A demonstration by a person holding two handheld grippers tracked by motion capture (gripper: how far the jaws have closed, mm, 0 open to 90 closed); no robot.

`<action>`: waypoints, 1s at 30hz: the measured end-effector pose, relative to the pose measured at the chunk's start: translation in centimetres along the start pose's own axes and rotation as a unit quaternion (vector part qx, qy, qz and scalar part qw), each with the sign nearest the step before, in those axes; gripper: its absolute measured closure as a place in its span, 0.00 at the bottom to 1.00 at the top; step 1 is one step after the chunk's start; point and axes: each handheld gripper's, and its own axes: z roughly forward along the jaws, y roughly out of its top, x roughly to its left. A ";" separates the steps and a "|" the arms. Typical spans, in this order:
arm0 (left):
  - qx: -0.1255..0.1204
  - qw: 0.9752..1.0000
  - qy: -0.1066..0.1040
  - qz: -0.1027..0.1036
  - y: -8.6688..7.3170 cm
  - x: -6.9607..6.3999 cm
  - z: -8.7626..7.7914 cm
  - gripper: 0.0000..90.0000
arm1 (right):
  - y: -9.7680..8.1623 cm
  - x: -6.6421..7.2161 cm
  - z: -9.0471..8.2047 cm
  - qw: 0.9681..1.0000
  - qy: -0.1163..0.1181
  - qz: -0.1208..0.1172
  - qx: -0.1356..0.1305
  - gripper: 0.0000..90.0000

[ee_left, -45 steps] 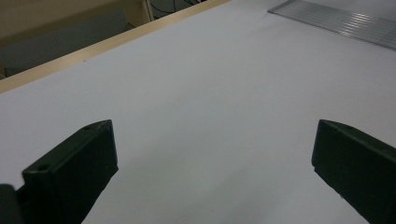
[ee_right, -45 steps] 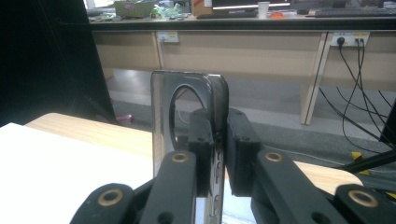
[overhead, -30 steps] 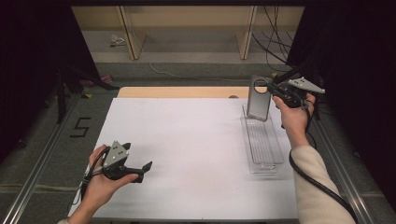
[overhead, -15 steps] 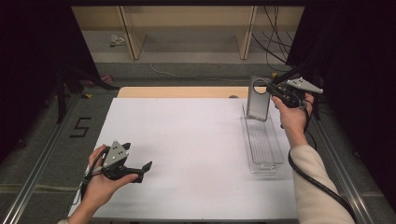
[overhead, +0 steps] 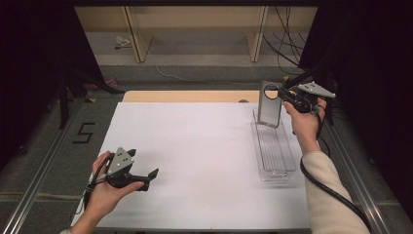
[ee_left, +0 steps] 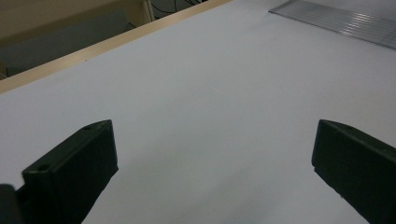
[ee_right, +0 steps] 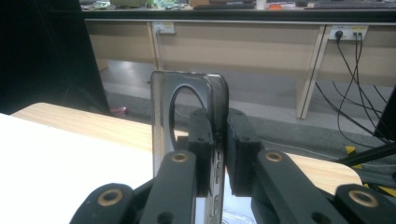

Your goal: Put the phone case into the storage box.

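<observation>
My right gripper (overhead: pixel 283 95) is shut on the edge of a grey phone case (overhead: pixel 270 110) with a round cutout near its top. It holds the case upright above the far end of a clear ribbed tray (overhead: pixel 274 171) at the table's right. In the right gripper view the case (ee_right: pixel 215 91) stands edge-on, pinched between the two jaws of that gripper (ee_right: pixel 218 125). Low over the near left of the white table (overhead: pixel 195 146), my left gripper (overhead: pixel 149 179) stands open with nothing in it. In the left gripper view its jaws (ee_left: pixel 212 128) are wide apart over bare white surface.
A far corner of the ribbed tray (ee_left: pixel 345 21) lies ahead of the left gripper. A wooden strip (overhead: pixel 190 96) runs along the table's far edge, with shelving legs and cables (overhead: pixel 287 44) on the floor beyond. Metal rails flank the table.
</observation>
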 end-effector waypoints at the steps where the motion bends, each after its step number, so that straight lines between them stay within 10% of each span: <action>1: 0.000 1.000 0.000 0.000 0.0 0.0 0.0 0.00 | 0.0 0.0 0.0 1.000 -0.001 0.000 0.001 0.92; 30: 0.000 1.000 0.000 -0.002 -0.1 0.0 0.0 0.00 | -0.6 -0.3 0.6 1.000 0.000 -0.006 0.011 0.92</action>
